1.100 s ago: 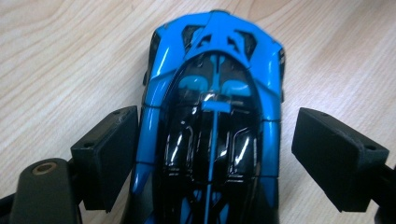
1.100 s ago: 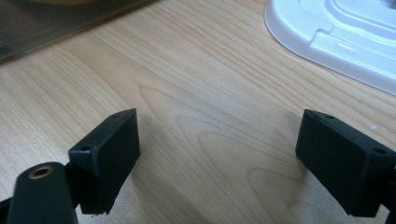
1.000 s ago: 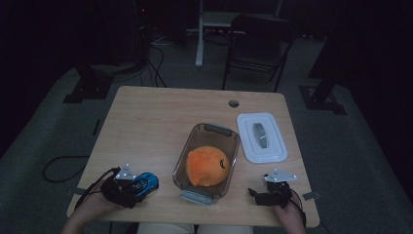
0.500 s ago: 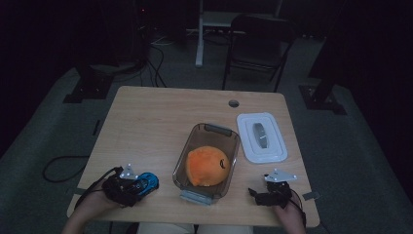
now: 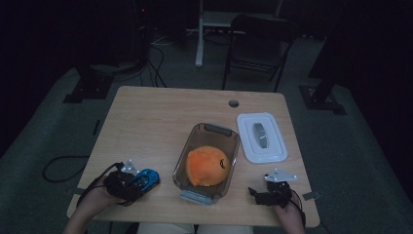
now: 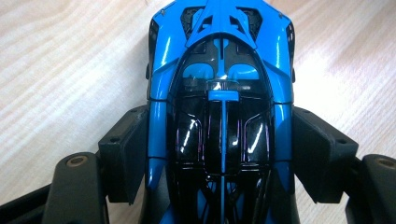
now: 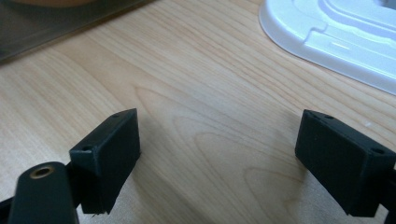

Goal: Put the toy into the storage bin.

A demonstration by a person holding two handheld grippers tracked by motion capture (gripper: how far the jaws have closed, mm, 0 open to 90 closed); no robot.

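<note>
My left claw has just been closing on the blue toy car, its pads now against the car's two flanks; the car lies on the table between them, long axis in line with the jaws, its far end pointing straight away from my hand. To that claw's right stands the clear tub holding an orange plush, its white lid lying apart beyond. My right claw rests released, jaws wide over bare wood, the lid ahead of it.

The room is dim. A light wooden desk with a cable hole stands on grey carpet. Behind it: a dark folding chair, a white post, black floor cables.
</note>
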